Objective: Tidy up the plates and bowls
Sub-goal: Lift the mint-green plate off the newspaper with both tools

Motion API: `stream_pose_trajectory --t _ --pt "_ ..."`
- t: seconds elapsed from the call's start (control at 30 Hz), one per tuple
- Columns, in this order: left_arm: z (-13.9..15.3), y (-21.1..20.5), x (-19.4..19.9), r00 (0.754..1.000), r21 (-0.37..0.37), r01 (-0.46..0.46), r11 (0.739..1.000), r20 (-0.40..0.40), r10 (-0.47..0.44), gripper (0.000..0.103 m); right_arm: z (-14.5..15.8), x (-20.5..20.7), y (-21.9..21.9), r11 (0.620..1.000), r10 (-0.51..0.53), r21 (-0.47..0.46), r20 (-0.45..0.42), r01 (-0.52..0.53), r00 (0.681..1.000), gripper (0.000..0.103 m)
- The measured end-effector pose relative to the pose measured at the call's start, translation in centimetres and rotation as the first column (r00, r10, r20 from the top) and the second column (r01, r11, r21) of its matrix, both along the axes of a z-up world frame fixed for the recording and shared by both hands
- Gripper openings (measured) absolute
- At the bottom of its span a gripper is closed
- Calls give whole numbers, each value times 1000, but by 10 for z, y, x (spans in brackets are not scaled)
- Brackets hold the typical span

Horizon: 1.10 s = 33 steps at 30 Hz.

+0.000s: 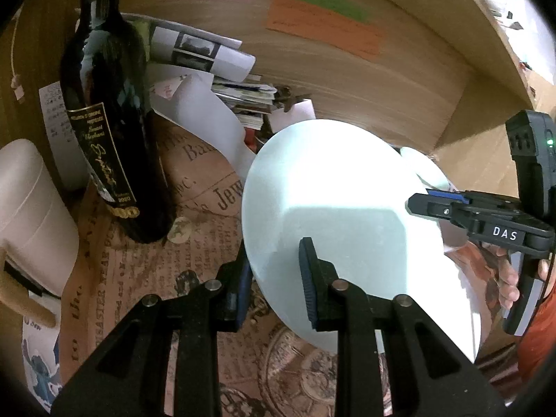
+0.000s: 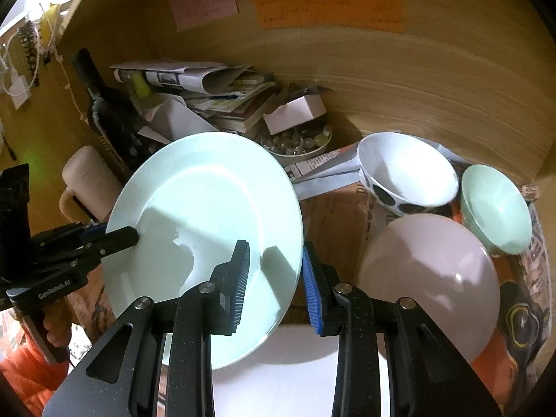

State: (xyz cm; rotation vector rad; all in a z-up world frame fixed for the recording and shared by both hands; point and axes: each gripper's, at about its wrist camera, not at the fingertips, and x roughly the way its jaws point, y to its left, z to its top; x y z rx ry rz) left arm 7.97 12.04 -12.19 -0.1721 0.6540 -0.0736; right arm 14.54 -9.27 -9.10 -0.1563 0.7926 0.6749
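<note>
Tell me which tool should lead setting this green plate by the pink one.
Probably right. The right tool clamps the green plate at the rim facing the pink plate; the left tool holds the opposite rim, beside the wine bottle.

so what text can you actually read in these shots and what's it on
"DAS": white label on the right gripper.
"2020": wine bottle label; its gold script is too blurred.
"GenRobot.AI": left gripper body.
Sticky notes and newspaper-print table cover: not reliably readable.

Plate point(image 2: 208, 229) between bottle point(image 2: 111, 118) and 3 bowls point(image 2: 410, 173); paper stack point(image 2: 222, 100) behind.
</note>
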Motion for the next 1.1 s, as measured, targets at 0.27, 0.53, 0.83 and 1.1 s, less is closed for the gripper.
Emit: stream_pose_trajectory --t 0.27,0.53,0.83,1.1 --pt "2 -23 -15 1000 13 18 1000 14 -18 26 1 -22 -25 1000 -14 26 4 14 1000 27" --pt "0 -44 -27 999 24 47 999 13 -48 26 -2 -38 -52 997 -44 60 1 44 999 27" --pt "-4 -65 -40 997 20 79 997 5 -79 26 -8 -57 -80 994 -84 77 3 83 996 28" --pt "-9 -85 -48 994 22 107 994 -6 -107 26 -17 -68 -102 989 -120 91 -10 121 993 28"
